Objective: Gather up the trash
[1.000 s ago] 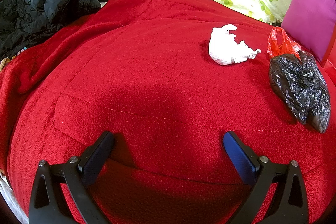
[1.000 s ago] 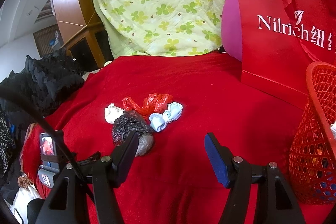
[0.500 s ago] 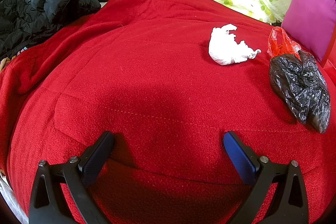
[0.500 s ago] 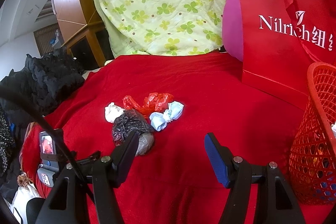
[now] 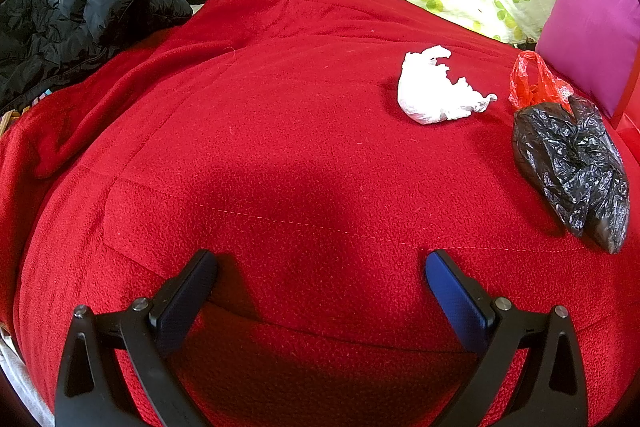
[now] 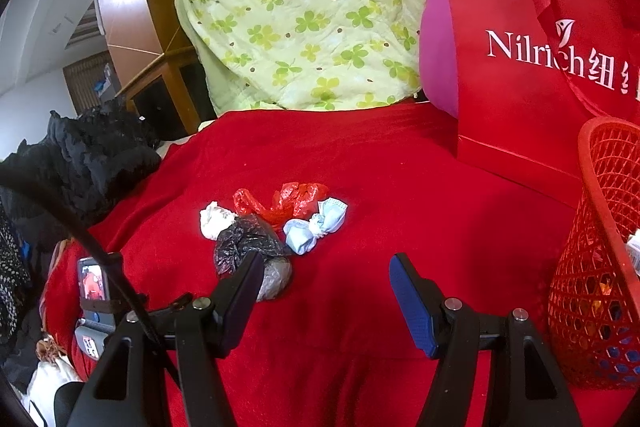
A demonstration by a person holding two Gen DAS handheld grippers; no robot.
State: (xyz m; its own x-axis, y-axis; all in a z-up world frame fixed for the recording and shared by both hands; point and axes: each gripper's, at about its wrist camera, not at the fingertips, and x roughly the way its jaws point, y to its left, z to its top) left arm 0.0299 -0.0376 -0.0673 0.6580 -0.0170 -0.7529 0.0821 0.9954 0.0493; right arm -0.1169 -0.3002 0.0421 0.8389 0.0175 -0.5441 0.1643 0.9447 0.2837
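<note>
Trash lies on a red blanket point(image 5: 280, 147). In the left wrist view a white crumpled wad point(image 5: 436, 93) sits ahead to the right, with a red plastic bag point(image 5: 532, 81) and a black plastic bag point(image 5: 572, 163) further right. My left gripper point(image 5: 320, 275) is open and empty, low over the blanket, well short of them. In the right wrist view the white wad point(image 6: 216, 221), black bag point(image 6: 248, 245), red bag point(image 6: 288, 201) and a crumpled blue face mask point(image 6: 316, 229) lie together ahead left. My right gripper point(image 6: 326, 281) is open and empty, near the pile.
A red mesh basket point(image 6: 600, 267) holding some trash stands at the right. A red Nilrich paper bag point(image 6: 536, 67), a magenta pillow point(image 5: 592, 35) and a green floral quilt point(image 6: 304, 11) are behind. A black jacket point(image 5: 80, 15) lies at the left.
The right wrist view has shifted slightly; the left gripper and the trash have not moved.
</note>
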